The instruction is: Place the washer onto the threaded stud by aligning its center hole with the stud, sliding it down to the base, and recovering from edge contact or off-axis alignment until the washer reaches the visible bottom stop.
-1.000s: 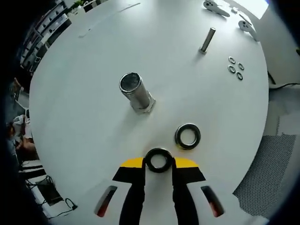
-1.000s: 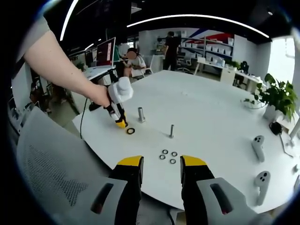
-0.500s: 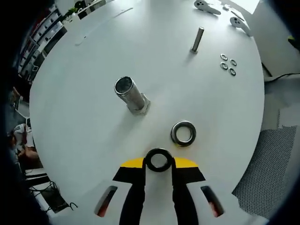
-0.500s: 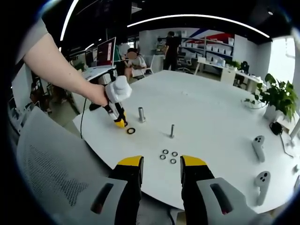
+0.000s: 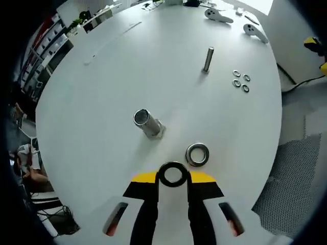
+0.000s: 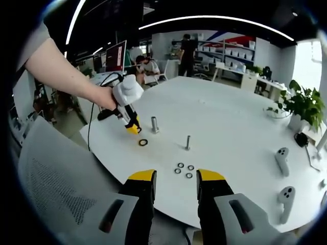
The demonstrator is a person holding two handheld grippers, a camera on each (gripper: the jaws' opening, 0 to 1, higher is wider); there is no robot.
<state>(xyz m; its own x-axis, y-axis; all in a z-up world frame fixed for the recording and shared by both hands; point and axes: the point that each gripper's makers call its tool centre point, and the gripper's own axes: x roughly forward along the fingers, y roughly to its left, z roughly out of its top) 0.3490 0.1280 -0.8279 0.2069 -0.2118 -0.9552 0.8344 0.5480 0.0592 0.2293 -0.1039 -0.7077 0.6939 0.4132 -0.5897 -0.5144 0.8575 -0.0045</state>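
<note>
A: Washer (image 5: pixel 172 174) — where is it?
B: Pinched edge-on between the left gripper (image 5: pixel 172 179) fingers (image 5: pixel 144 191), held above the white tabletop (image 5: pixel 102 76), near a second washer (image 5: pixel 197 154) lying flat.
A: And the stud?
B: The wide threaded stud (image 5: pixel 147 123) stands upright beyond it; a thinner stud (image 5: pixel 208 59) stands further off, beside four small washers (image 5: pixel 240 80).
A: The other hand?
B: The right gripper (image 6: pixel 175 179) has its fingers parted, holding nothing.
</note>
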